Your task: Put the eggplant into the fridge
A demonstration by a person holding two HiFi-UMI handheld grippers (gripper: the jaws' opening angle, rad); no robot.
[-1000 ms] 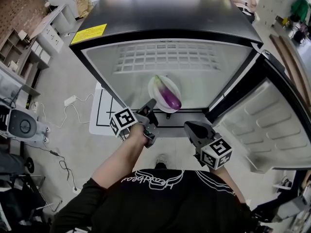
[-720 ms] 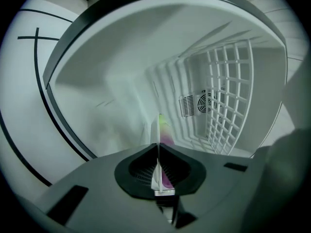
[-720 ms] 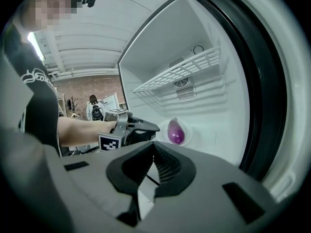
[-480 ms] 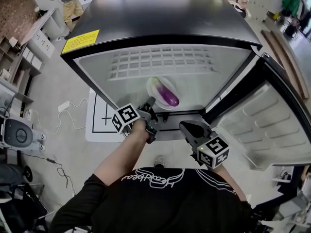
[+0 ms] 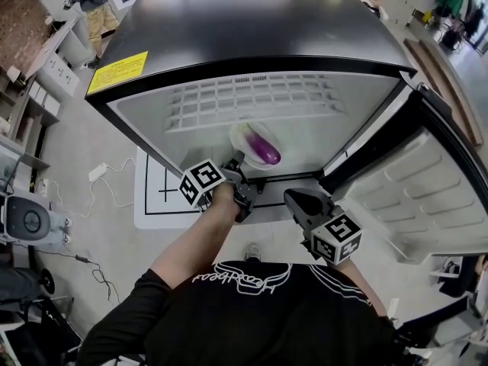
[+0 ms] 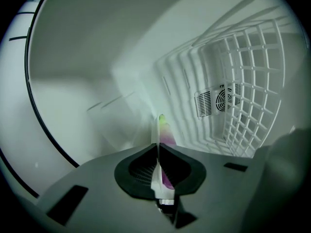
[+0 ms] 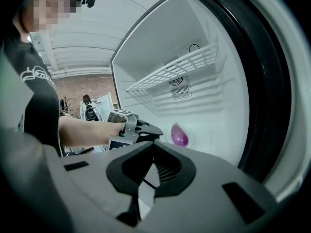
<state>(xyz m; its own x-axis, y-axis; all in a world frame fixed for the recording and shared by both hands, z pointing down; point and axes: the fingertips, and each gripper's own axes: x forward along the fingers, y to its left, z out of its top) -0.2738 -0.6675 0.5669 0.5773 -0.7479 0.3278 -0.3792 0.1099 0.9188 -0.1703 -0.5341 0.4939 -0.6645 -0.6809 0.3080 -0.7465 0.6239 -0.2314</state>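
Open fridge [image 5: 252,29], unreadable yellow label [image 5: 117,72], left tool [image 5: 237,165] clamping plate [image 5: 235,139] bearing eggplant [image 5: 264,150], right tool [image 5: 296,198] clenched.

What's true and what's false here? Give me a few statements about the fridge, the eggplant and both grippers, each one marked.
1. The fridge door stands open. True.
2. The right gripper holds the eggplant. False: its jaws are together on nothing, in front of the fridge.
3. The left gripper is shut on the rim of the white plate that carries the eggplant. True.
4. The eggplant lies on the wire shelf. False: it lies on the plate, lower than that shelf.
5. A yellow sticker sits on the fridge's top. True.
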